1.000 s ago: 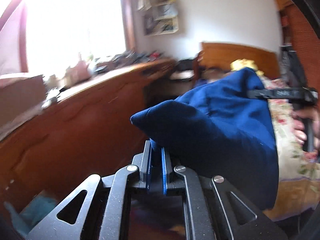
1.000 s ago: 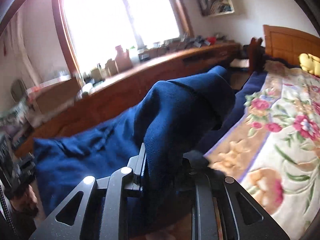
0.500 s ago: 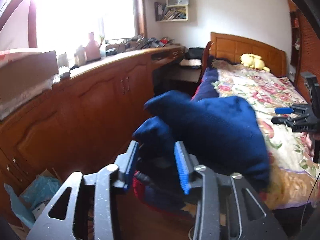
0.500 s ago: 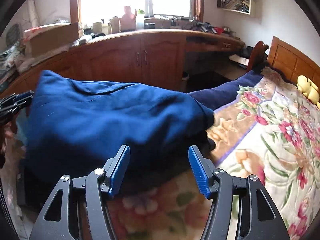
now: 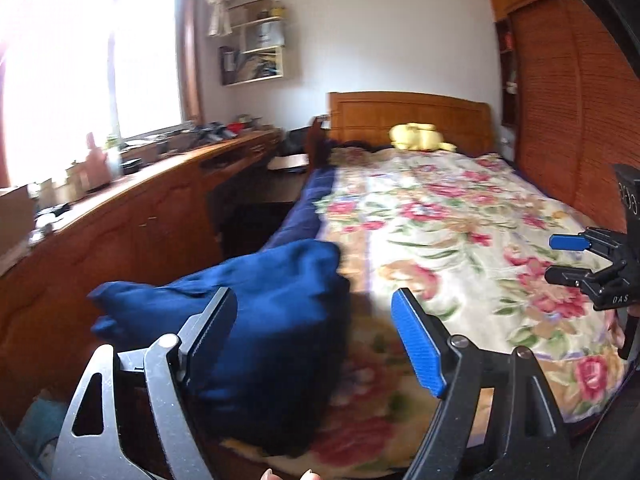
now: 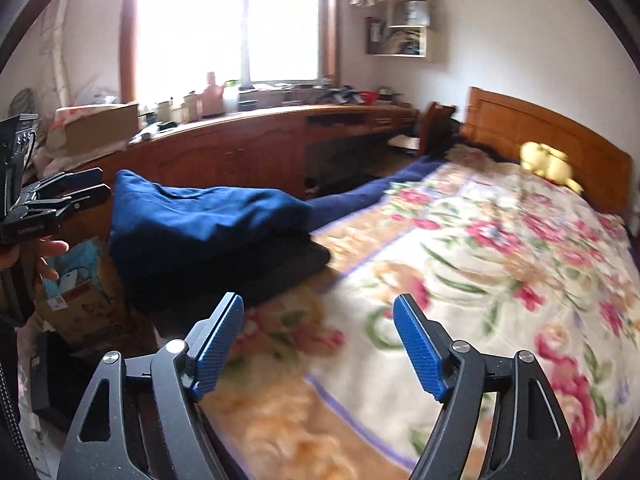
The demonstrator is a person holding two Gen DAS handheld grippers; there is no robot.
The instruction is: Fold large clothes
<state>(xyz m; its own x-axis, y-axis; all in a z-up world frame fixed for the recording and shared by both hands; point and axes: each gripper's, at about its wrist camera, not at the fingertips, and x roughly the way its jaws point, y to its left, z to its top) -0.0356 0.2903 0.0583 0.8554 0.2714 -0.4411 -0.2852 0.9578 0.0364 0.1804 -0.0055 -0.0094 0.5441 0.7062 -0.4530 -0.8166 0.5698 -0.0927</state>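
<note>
Resting folded on the floral bedspread (image 6: 480,280), the dark blue garment (image 6: 208,216) lies free; left gripper (image 5: 316,340) and right gripper (image 6: 318,344) opening wide, empty.

Left claw (image 5: 316,340): we see black skeletal arms with triangular cut-outs, silver screw heads at the pivots, and ribbed blue pads (image 5: 418,346) on the fingers.
Right claw (image 6: 318,346): we find the same black frame, silver screws and ribbed blue pads (image 6: 416,348).
Markings: we read white letters "DAS" on the right claw's black body in the left wrist view.
Cable: we note a thin black cable beside that body.
</note>
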